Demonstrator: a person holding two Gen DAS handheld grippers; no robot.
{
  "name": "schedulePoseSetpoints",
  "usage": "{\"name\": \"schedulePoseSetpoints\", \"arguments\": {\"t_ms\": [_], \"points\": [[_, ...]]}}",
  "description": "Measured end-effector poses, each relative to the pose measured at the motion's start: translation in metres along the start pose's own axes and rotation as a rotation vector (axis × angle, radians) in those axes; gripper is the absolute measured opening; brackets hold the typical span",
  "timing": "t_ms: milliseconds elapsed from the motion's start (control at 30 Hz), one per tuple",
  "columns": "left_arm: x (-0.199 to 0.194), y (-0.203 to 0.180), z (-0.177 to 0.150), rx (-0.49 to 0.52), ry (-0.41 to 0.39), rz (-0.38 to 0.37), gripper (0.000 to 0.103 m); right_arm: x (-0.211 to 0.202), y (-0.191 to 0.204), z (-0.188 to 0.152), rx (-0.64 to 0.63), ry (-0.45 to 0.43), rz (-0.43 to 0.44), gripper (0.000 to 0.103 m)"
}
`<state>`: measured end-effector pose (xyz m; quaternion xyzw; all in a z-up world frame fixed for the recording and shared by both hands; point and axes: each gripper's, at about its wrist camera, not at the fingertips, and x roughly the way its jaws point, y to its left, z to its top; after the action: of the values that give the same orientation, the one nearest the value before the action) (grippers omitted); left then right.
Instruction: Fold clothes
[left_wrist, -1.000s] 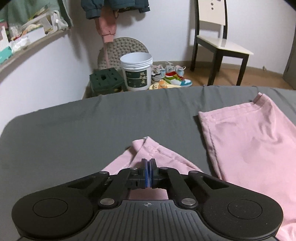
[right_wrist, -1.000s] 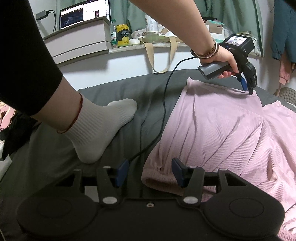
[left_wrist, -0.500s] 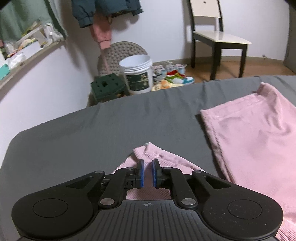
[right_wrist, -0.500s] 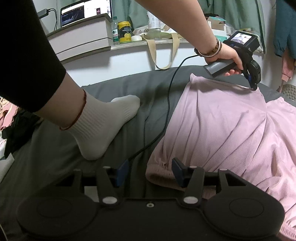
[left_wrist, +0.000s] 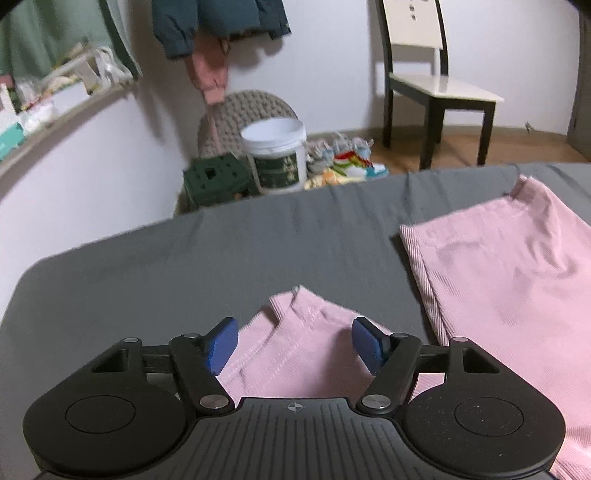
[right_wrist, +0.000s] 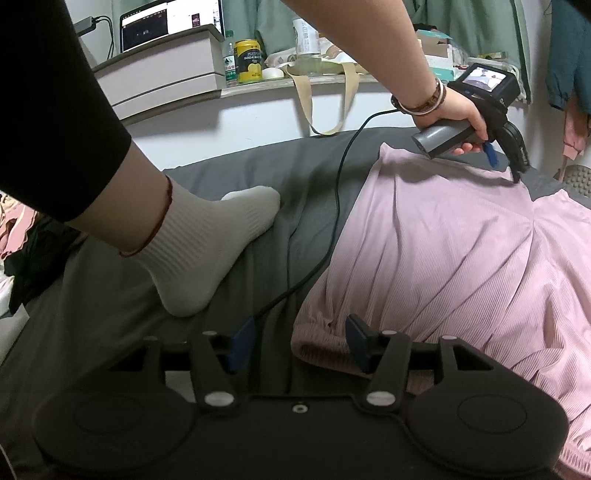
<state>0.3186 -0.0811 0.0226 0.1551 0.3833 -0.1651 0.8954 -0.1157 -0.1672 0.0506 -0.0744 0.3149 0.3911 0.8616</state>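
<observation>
A pink ribbed garment lies spread on the grey bed. In the left wrist view its corner lies between my left gripper's open blue pads, released, and another pink part lies at the right. My right gripper is open, with the garment's thick hem between its pads, lying loose. The left gripper also shows in the right wrist view, at the garment's far corner.
A socked foot stands on the bed left of the garment, with a black cable beside it. Beyond the bed's edge are a white bucket, a green crate, shoes and a chair. A shelf holds cans and a laptop.
My left gripper opened from shut on the garment's corner and let it go. The right gripper stayed open at the hem.
</observation>
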Motion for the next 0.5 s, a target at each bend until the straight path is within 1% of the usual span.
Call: {"name": "schedulePoseSetpoints", "arguments": {"t_ms": [100,167,200,333,367,400,433,500], "points": [[0.003,-0.005,0.001,0.051,0.012,0.015,0.069,-0.001,-0.001,-0.001,0.000,0.000,0.001,0.054],[0.004,-0.007,0.003,0.065,0.019,0.016,0.059,-0.002,-0.001,-0.002,0.000,0.000,0.002,0.055],[0.005,-0.008,0.004,0.066,0.022,0.012,0.056,-0.002,-0.001,-0.003,-0.001,0.000,0.002,0.055],[0.008,-0.009,0.008,0.046,0.041,-0.033,0.020,-0.002,0.001,-0.003,-0.004,0.001,0.002,0.055],[0.008,-0.010,0.009,0.051,0.043,-0.041,0.012,-0.002,0.002,-0.003,-0.007,0.002,0.002,0.055],[0.008,-0.011,0.010,0.055,0.045,-0.048,0.009,-0.001,0.003,-0.003,-0.010,0.002,0.002,0.055],[0.008,-0.012,0.011,0.058,0.045,-0.053,0.004,-0.001,0.003,-0.004,-0.013,0.003,0.002,0.055],[0.007,-0.014,0.012,0.063,0.037,-0.048,0.003,0.000,0.004,-0.003,-0.016,0.003,0.001,0.056]]}}
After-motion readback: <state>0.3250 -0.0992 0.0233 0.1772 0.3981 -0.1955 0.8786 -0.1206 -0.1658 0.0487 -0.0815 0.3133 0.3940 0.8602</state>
